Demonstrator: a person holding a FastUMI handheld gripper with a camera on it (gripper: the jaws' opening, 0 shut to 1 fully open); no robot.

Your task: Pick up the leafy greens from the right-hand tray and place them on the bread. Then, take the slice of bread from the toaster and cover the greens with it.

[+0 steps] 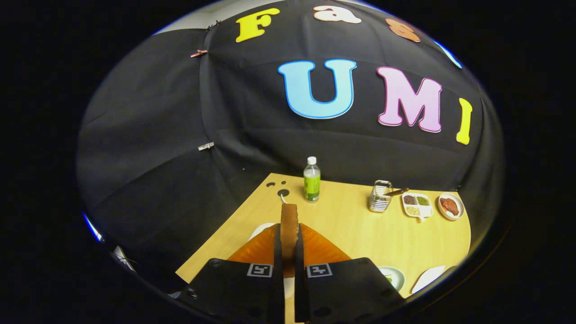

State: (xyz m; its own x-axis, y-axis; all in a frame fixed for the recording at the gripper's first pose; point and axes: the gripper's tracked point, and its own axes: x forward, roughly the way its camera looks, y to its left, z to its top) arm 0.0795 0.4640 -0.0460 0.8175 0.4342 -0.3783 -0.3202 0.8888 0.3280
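**Fingers clamped on a bread slice**

The two black fingers [288,252] press together on an upright slice of bread [289,225], held edge-on above an orange toaster [315,247]. Beyond, on the wooden surface [360,229], stand a green-labelled bottle [311,180], a wire holder [380,196], a divided dish [417,205] and a small plate [451,206].

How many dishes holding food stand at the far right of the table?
2: a divided dish right of the wire holder, and a round dish beside it. The tongs grip the bread slice.
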